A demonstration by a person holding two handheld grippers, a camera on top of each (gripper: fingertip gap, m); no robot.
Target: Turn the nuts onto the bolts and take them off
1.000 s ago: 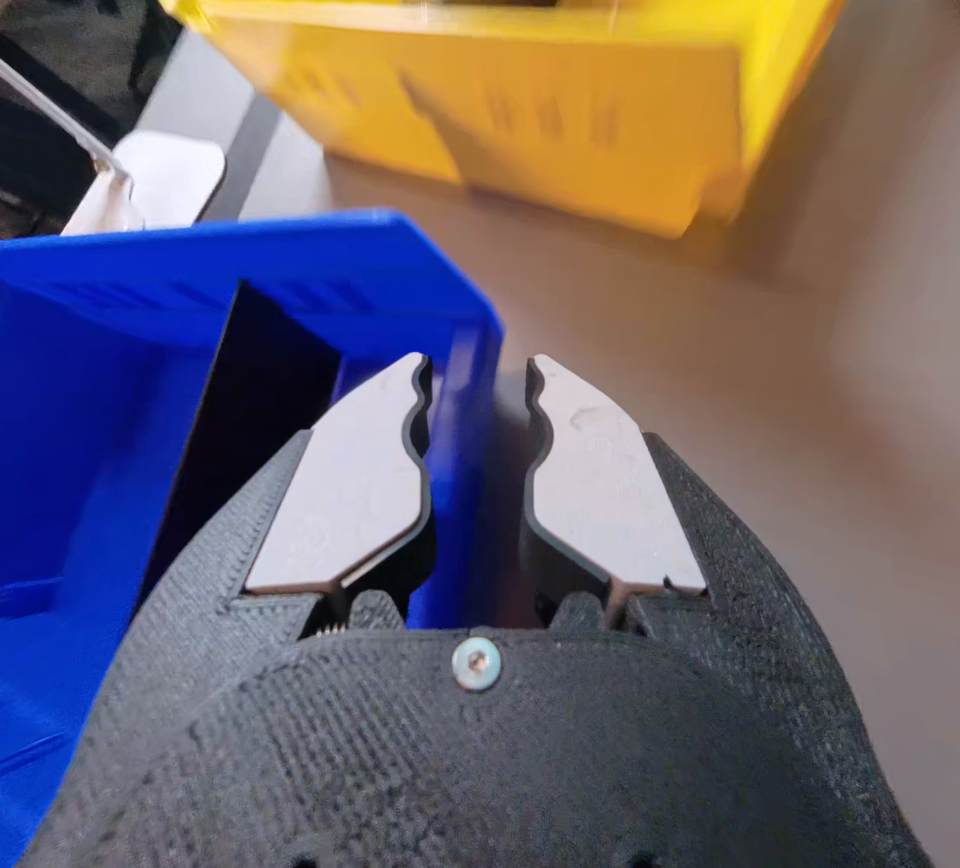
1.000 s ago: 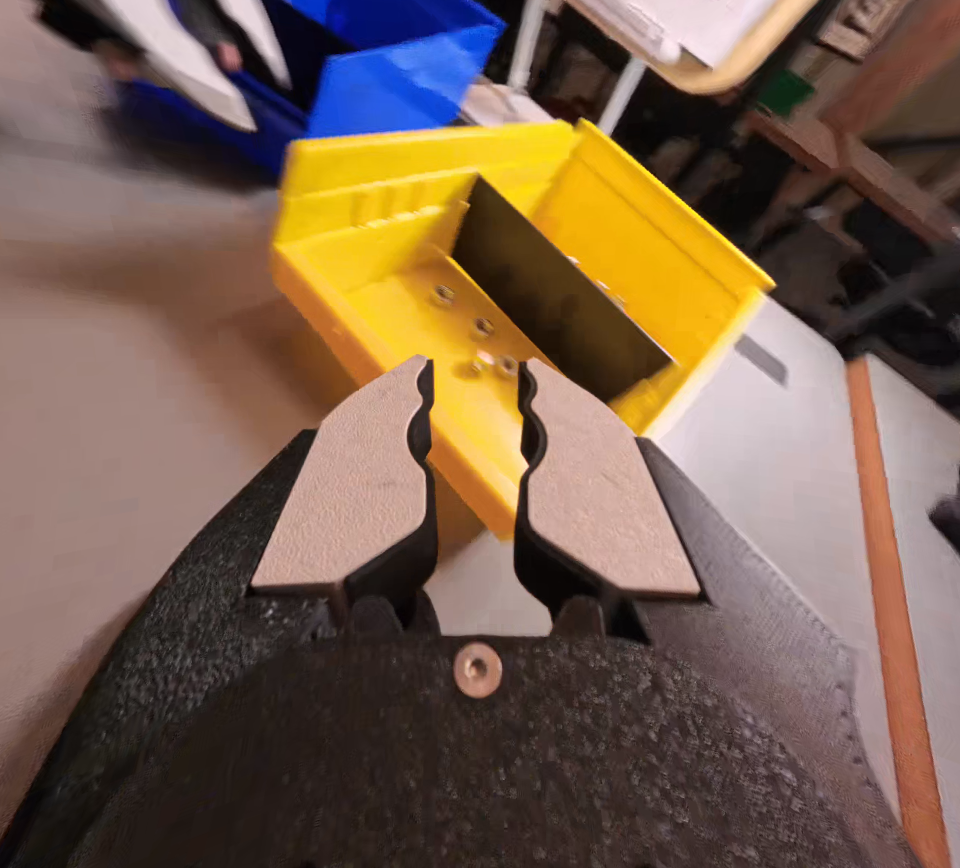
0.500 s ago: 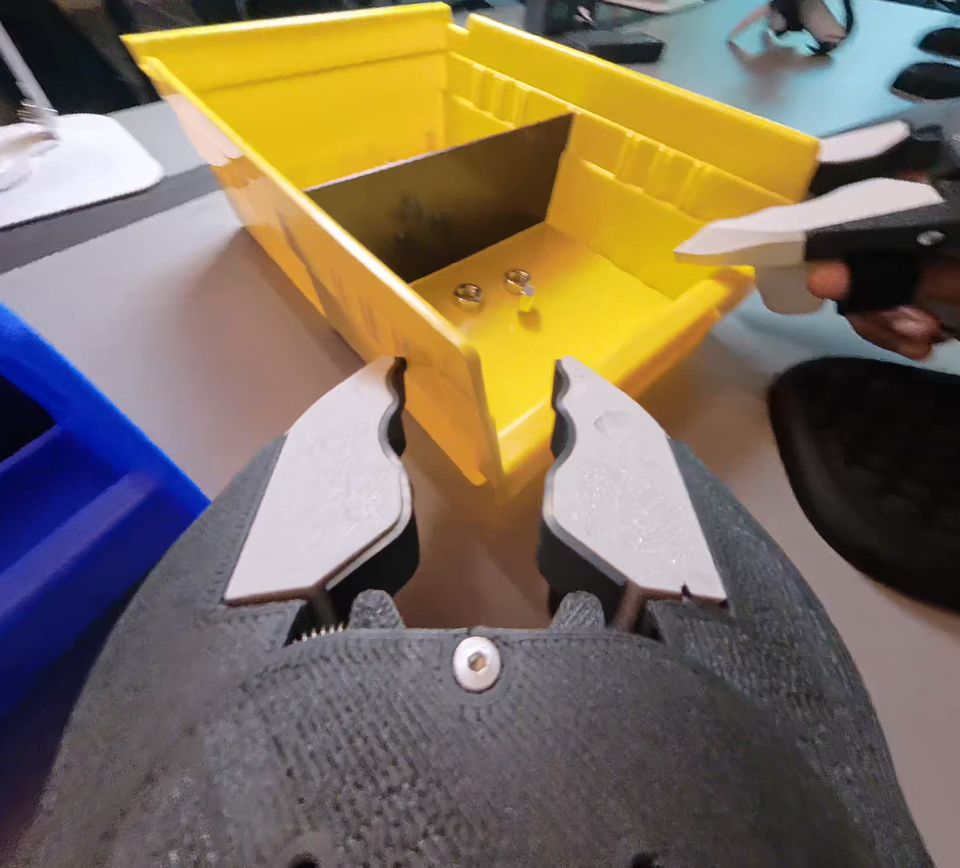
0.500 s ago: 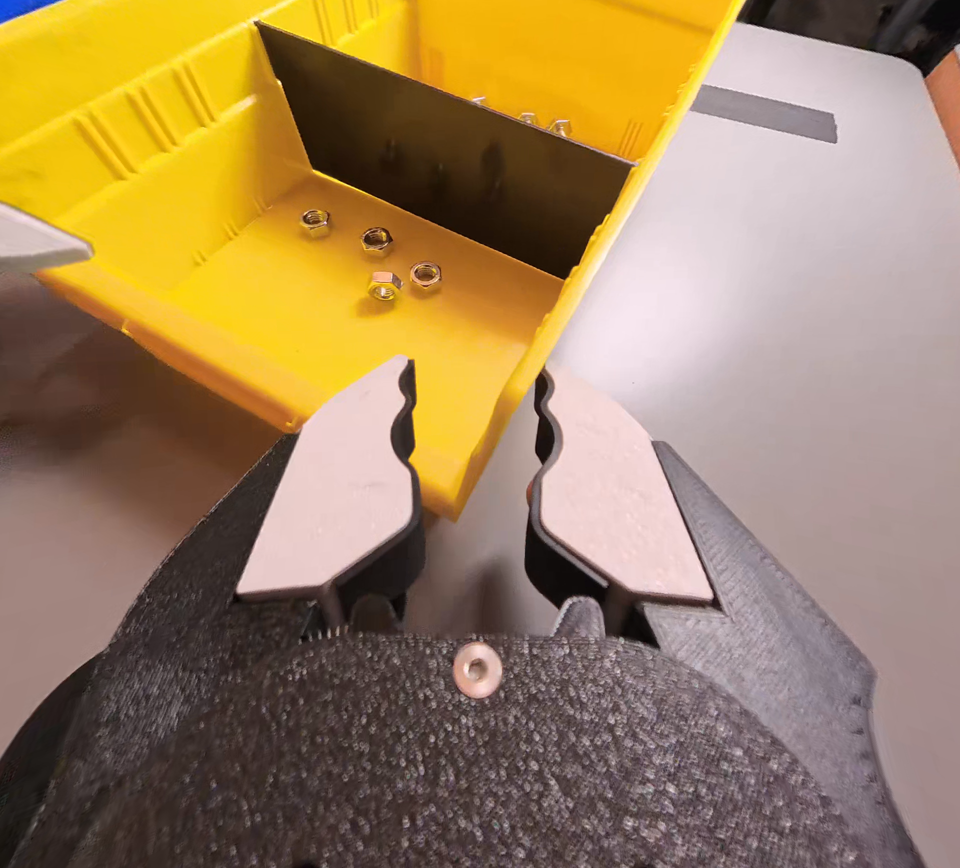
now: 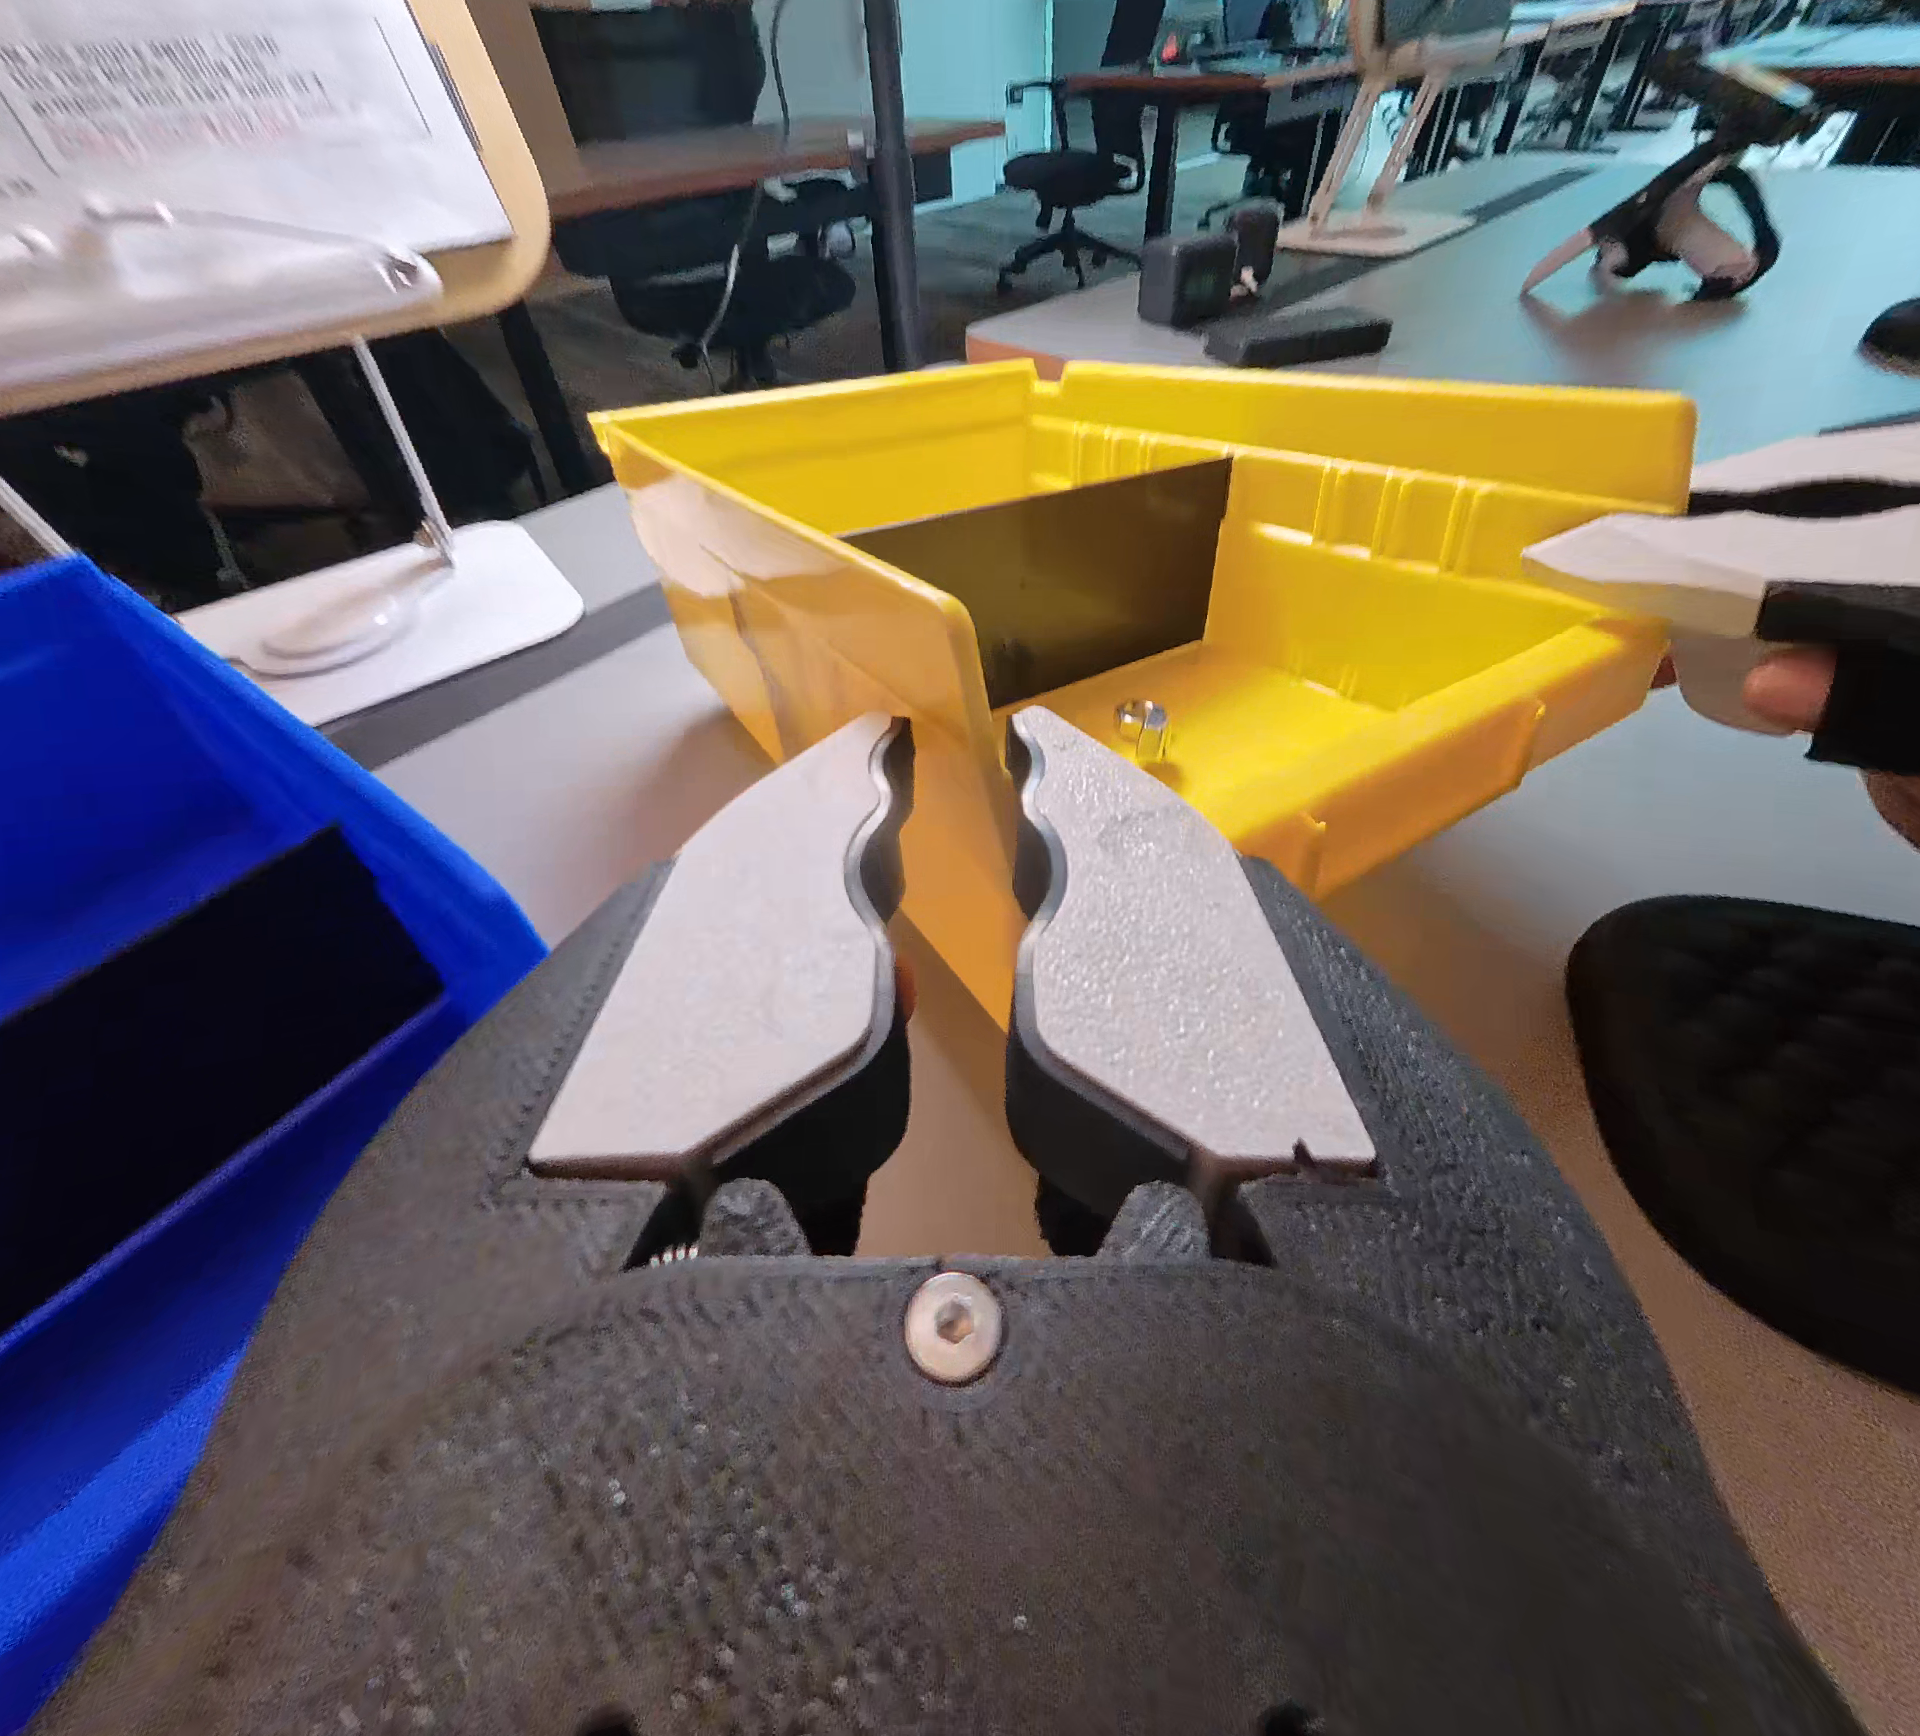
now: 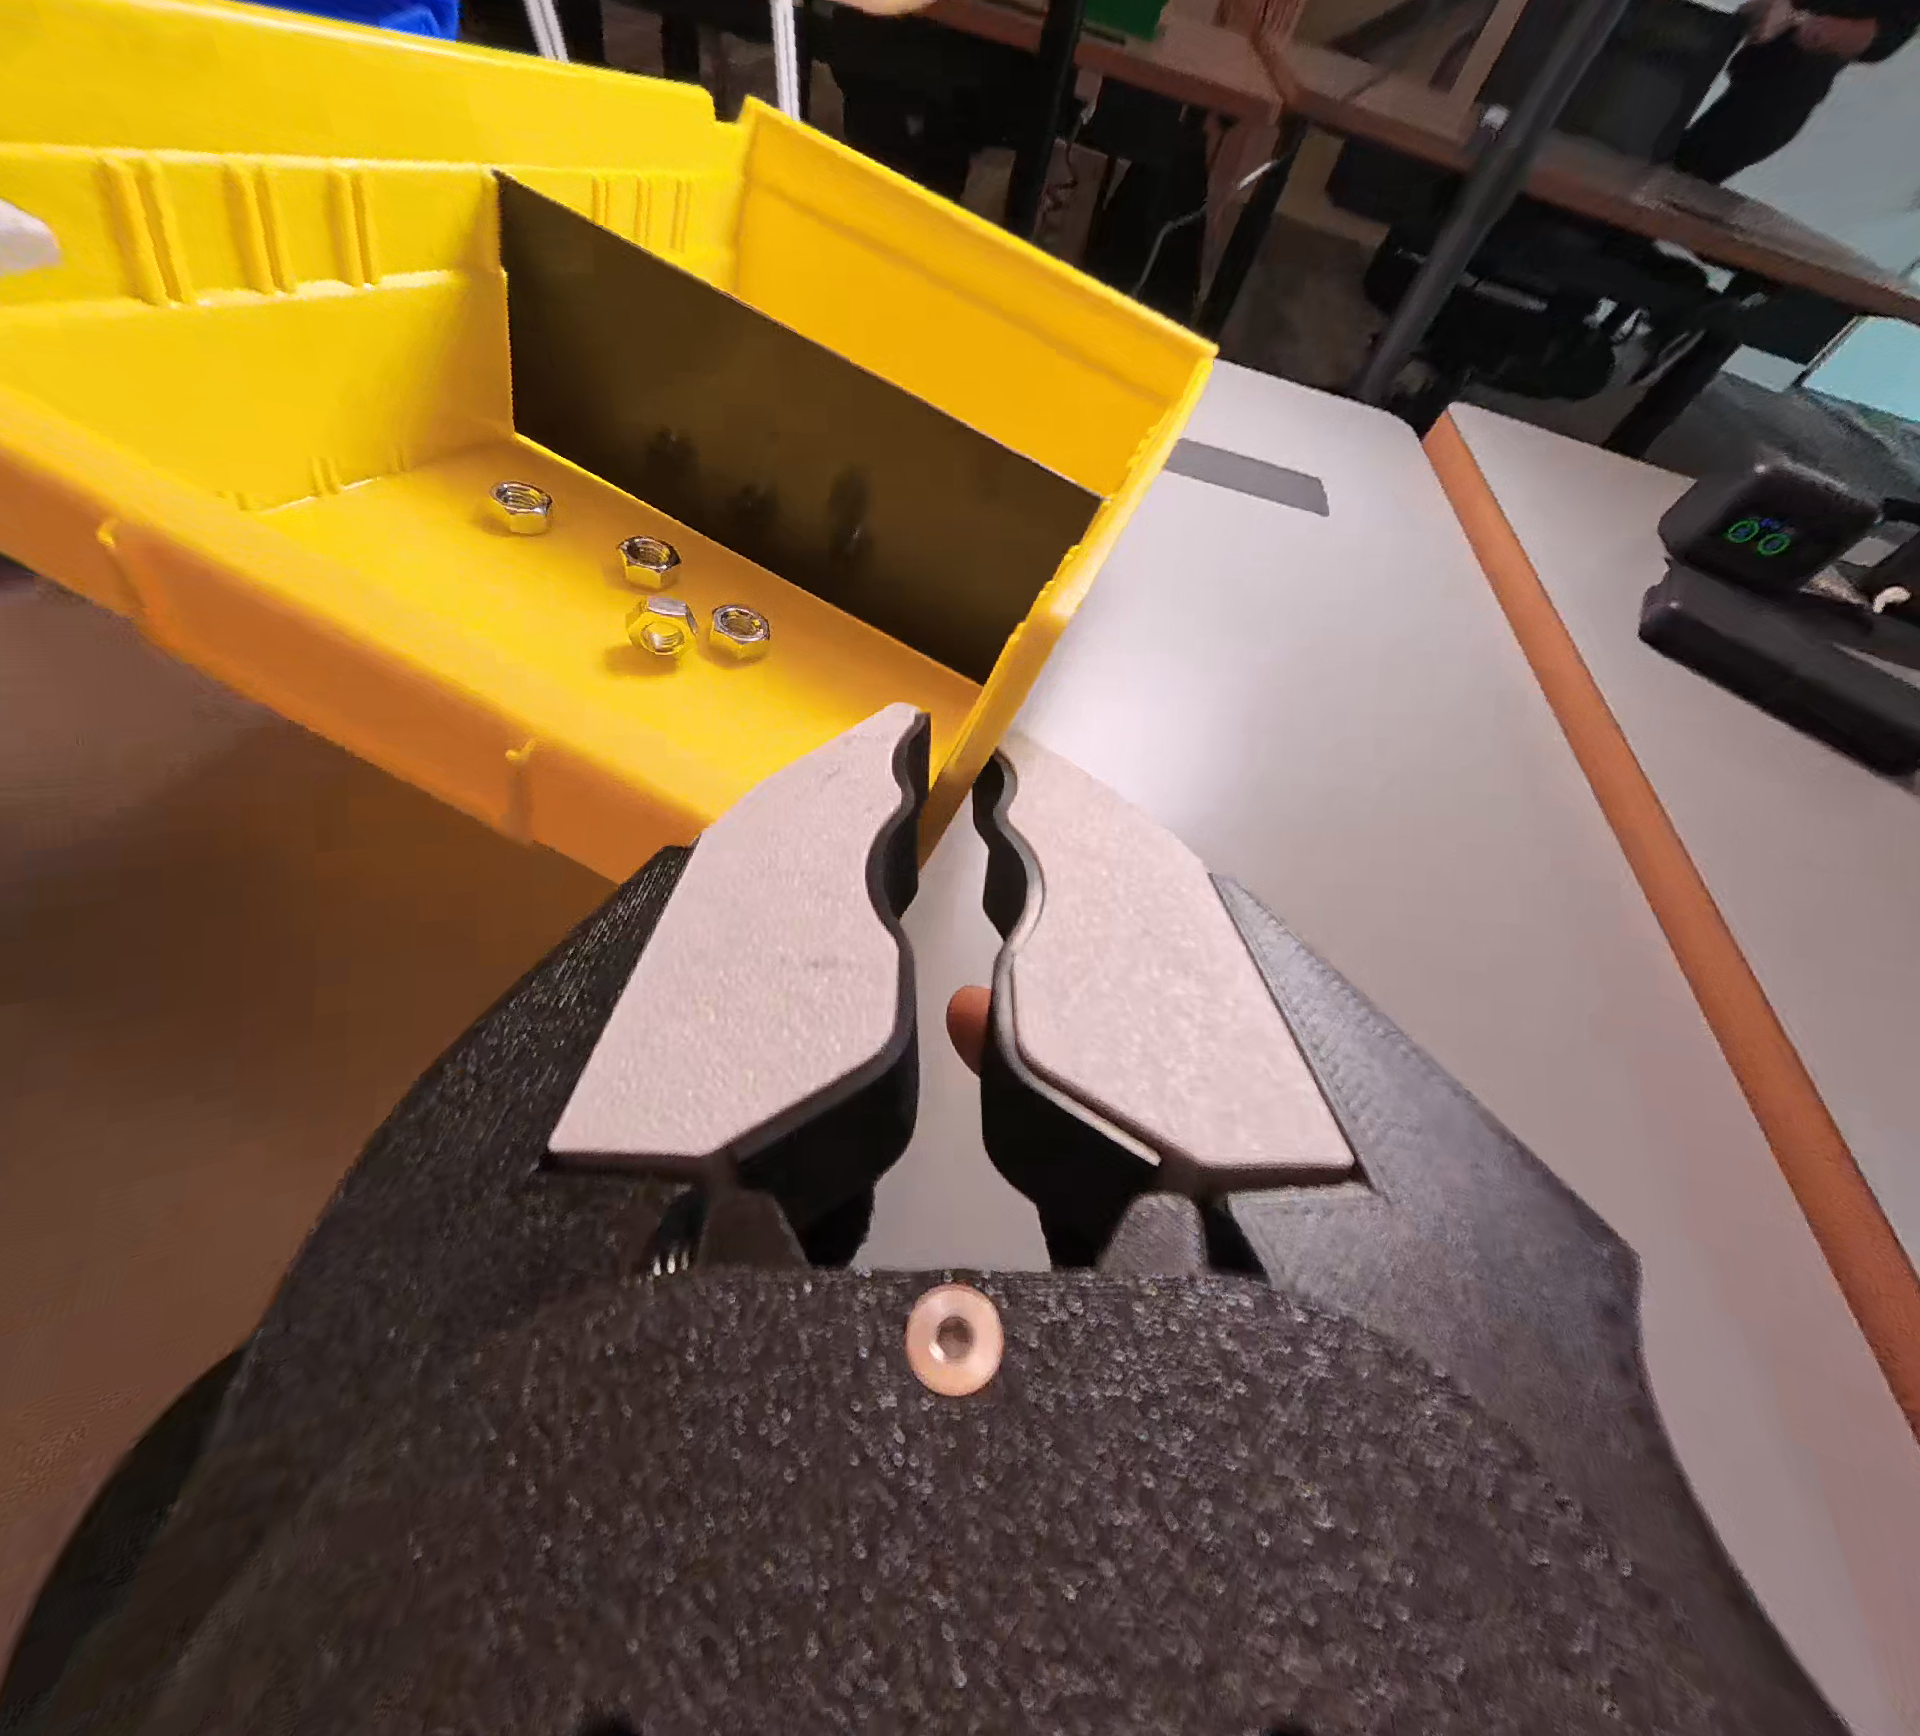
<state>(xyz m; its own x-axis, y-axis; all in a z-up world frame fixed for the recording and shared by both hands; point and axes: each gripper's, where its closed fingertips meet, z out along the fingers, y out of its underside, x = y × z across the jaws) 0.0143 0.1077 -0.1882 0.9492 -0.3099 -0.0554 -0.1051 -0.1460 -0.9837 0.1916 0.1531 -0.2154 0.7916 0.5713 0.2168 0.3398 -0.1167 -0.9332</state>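
Observation:
A yellow bin (image 5: 1351, 429) with a black divider (image 5: 1091, 564) stands on the table. Several steel nuts (image 6: 648, 560) lie in its front compartment, and one nut (image 5: 1141, 718) shows in the left wrist view. What lies behind the divider is hidden. My left gripper (image 5: 958, 730) is shut on the front end of the bin's left wall. My right gripper (image 6: 953, 736) is shut on the front end of the bin's right wall (image 6: 1039, 637). The right gripper also shows in the left wrist view (image 5: 1621, 523), at the bin's right side.
A blue bin (image 5: 156, 855) with a black divider stands left of the yellow one. A paper stand with a white base (image 5: 416, 606) is behind them. A black mesh seat (image 5: 1766, 1115) is at the right. The table's orange edge (image 6: 1662, 855) runs alongside, with a black device (image 6: 1787, 564) beyond. My hands' fingertips stand some 20 cm from each other.
The left gripper swung from the blue bin to the yellow bin. Both grippers came up to the yellow bin's front wall ends and narrowed onto them.

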